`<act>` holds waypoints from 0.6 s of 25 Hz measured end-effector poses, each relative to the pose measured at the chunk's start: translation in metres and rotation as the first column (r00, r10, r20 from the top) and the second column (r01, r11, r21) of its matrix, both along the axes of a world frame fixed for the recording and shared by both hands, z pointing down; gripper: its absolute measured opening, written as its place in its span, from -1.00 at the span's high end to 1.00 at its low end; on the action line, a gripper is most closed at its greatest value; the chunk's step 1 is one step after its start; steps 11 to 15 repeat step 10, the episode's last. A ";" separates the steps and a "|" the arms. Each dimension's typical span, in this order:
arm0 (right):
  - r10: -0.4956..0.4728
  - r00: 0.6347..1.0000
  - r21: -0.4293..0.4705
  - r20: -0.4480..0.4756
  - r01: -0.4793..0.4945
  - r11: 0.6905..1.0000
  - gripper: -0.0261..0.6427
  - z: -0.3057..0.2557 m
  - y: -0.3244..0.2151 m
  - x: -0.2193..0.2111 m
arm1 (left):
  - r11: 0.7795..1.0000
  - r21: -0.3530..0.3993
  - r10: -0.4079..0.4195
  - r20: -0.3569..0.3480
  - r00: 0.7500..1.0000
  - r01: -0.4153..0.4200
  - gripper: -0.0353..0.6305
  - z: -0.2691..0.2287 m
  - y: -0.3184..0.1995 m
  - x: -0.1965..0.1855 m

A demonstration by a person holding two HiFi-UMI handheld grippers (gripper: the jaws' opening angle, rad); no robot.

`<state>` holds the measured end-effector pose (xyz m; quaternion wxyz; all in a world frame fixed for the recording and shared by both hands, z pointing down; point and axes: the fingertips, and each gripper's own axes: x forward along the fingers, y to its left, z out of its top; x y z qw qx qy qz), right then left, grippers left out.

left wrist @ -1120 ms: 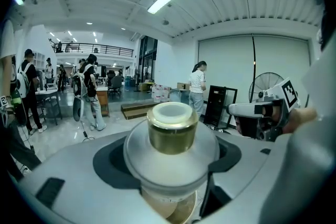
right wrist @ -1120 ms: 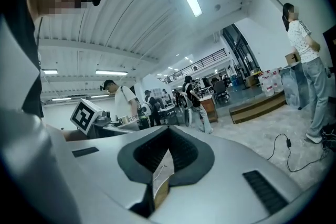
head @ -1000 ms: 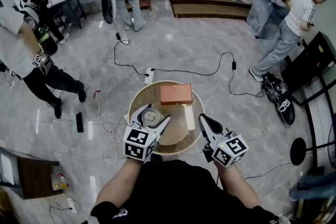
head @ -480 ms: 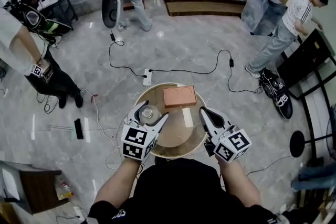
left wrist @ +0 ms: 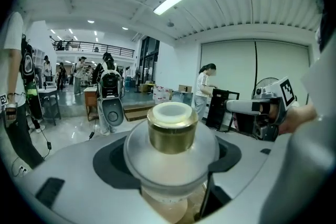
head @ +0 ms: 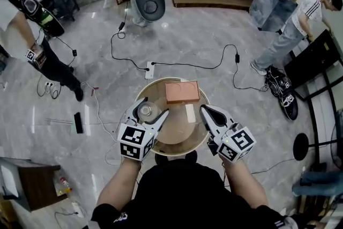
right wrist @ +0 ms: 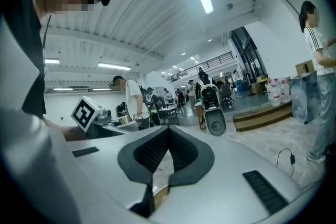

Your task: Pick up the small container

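Observation:
The small container [head: 144,111] is a clear jar with a gold lid [left wrist: 172,128]. It sits between the jaws of my left gripper [head: 149,110], which is shut on its wide body and holds it over the left side of the round wooden table [head: 179,139]. In the left gripper view the jar fills the middle, with the room behind it. My right gripper [head: 206,110] hovers at the table's right side with its jaws together and nothing in them; in the right gripper view its dark pads [right wrist: 149,152] meet in a point.
An orange-brown box [head: 181,91] lies at the table's far edge, with a pale block [head: 190,113] just in front of it. A power strip [head: 149,69] and cables cross the marble floor beyond. People stand at the far left and far right.
The jar has stayed in the left gripper's jaws throughout. Both grippers have shifted slightly, and the head view has swung so the table sits a little higher.

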<state>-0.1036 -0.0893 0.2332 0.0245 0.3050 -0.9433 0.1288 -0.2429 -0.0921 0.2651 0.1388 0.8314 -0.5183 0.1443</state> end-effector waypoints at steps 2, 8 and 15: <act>-0.007 1.000 0.029 -0.002 0.007 1.000 0.89 -0.008 -0.004 0.009 | 1.000 0.005 0.003 -0.011 1.000 -0.003 -0.15 -0.002 -0.001 0.010; -0.019 1.000 0.025 0.005 0.019 0.999 0.89 -0.015 -0.005 0.032 | 1.000 0.011 -0.005 -0.012 1.000 0.006 -0.15 -0.008 -0.001 0.035; -0.020 1.000 0.025 0.000 0.020 0.999 0.89 -0.016 -0.003 0.039 | 1.000 0.008 0.002 -0.002 1.000 -0.002 -0.15 -0.009 0.001 0.042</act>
